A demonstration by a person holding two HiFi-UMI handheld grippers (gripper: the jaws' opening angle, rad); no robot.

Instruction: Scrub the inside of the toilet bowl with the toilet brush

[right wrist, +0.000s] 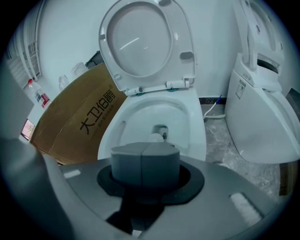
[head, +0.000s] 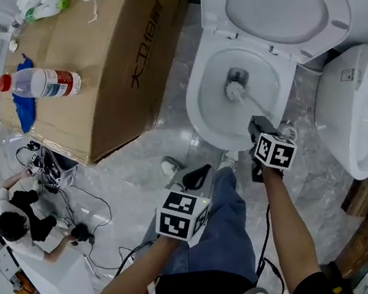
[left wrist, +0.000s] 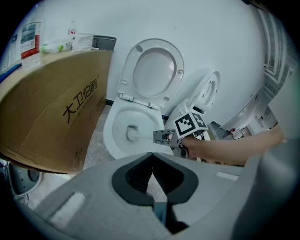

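Right tool is clamped on the handle end of the toilet brush, whose bristle head sits inside the toilet bowl by the drain. The brush looks light, stiff, likely slippery wet; hold the handle. Left tool is closed, empty.

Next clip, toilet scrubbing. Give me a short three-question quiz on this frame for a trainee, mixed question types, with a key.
1. True or false: the toilet lid stands raised above the toilet bowl.
2. Fill in: the left gripper has its jaws together and holds ___.
3. What grips the toilet brush? A. the left gripper B. the right gripper C. a bare hand
Key: 1 true; 2 nothing; 3 B.
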